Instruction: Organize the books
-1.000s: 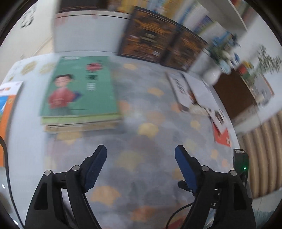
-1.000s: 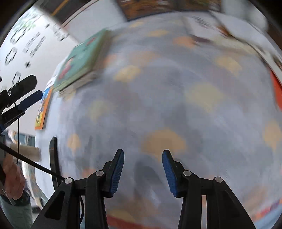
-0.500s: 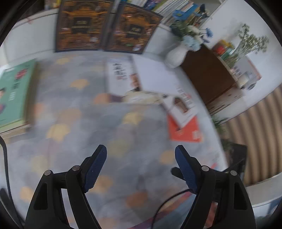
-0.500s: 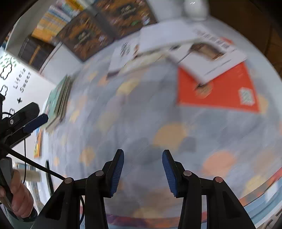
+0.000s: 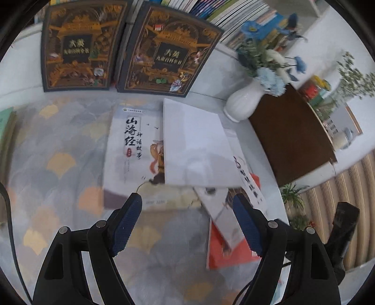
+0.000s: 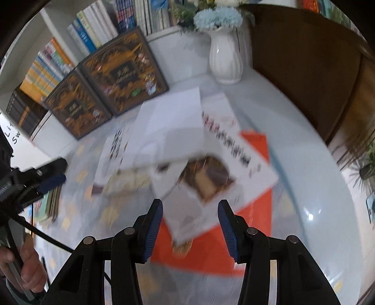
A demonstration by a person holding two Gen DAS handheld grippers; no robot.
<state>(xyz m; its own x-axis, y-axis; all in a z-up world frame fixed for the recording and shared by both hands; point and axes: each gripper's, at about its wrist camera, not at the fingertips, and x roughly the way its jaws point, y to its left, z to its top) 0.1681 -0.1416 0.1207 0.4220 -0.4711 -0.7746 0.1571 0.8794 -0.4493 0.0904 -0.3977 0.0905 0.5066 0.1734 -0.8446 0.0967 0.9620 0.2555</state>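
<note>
My left gripper [image 5: 187, 220] spread and empty as before, my right gripper [image 6: 190, 225] just widened, empty, scattered white and orange paperback books [image 6: 211, 178] now near, green book stack gone far left

Overlapping books [image 5: 192, 150] lie on the table [image 5: 58, 164]. Behind the books, two large books [image 5: 77, 44] stand upright. A vase [image 5: 243, 103] stands right of those two.

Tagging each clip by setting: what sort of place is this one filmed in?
Probably a home study or reading corner. Rows of upright books fill a shelf at the back, loose books lie scattered on a patterned tablecloth, and a white vase of flowers stands beside a wooden cabinet.
</note>
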